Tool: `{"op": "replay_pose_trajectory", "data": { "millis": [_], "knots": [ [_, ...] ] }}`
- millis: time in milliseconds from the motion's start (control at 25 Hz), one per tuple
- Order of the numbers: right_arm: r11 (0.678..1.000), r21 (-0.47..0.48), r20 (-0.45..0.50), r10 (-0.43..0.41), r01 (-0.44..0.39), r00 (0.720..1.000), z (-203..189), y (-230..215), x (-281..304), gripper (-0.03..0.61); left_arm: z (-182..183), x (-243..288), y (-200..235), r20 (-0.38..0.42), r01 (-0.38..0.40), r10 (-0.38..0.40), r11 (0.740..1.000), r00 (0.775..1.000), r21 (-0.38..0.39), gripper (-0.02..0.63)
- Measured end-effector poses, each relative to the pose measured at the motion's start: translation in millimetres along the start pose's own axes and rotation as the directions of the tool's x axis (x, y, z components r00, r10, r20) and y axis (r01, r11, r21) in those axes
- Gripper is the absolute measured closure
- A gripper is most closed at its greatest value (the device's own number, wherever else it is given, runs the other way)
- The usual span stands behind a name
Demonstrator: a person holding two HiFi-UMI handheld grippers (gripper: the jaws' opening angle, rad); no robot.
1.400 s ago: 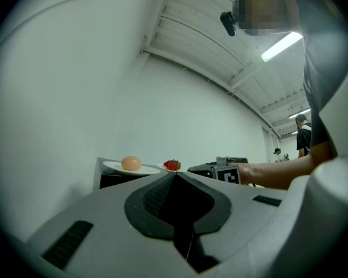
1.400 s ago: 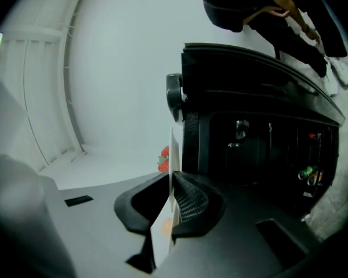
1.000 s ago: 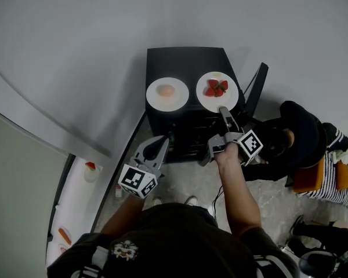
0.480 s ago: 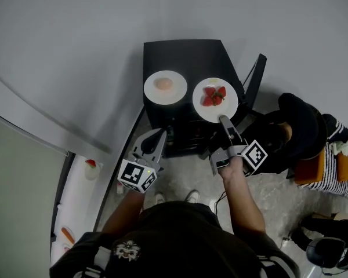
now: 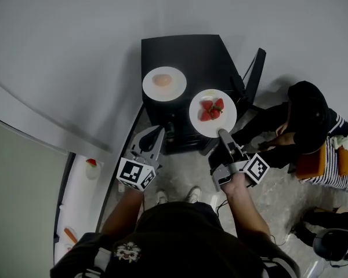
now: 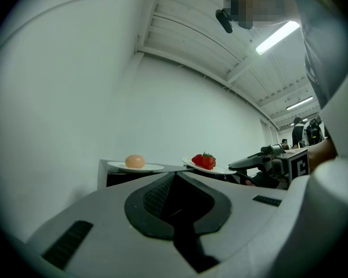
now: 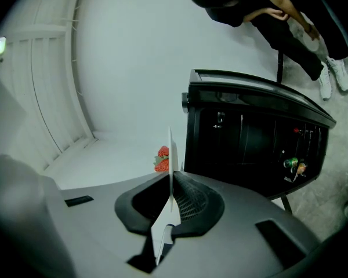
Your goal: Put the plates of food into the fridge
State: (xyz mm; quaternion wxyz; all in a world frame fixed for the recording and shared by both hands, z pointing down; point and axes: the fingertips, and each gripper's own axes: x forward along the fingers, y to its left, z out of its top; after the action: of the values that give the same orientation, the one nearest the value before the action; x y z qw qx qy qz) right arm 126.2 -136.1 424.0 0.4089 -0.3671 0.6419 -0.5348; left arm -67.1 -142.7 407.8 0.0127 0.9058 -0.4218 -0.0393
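One strawberry plate, one other plate, one black fridge

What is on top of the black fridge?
A white plate with a round orange food sits on the black fridge. The right gripper holds the strawberry plate over its front edge; the plate covers whether it touches.

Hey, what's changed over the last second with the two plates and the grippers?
The right gripper, clamped on the rim of the strawberry plate, has pulled it toward the person, past the front edge of the black fridge. The other plate stayed put; the left gripper stayed shut, empty.
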Motion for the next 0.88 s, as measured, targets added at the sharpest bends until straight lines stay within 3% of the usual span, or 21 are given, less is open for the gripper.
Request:
{"op": "replay_pose_trajectory", "data": {
  "millis": [280,560,880],
  "knots": [
    [0.998,0.032,-0.015,-0.046,0.046,0.999,1,-26,-6,0.543,-14,15,-4,-0.033,0.021,-0.022,1.000,0.999,-0.011,0.591],
    [0.994,0.013,-0.024,-0.106,0.106,0.994,-18,-62,-24,0.543,-38,-5,-6,-0.058,0.027,-0.029,0.999,0.998,-0.034,0.591],
    [0.985,0.022,-0.003,-0.174,0.174,0.985,-4,-115,-13,0.543,-60,-4,-10,-0.096,0.026,-0.031,0.998,0.995,-0.051,0.591]
  ]
}}
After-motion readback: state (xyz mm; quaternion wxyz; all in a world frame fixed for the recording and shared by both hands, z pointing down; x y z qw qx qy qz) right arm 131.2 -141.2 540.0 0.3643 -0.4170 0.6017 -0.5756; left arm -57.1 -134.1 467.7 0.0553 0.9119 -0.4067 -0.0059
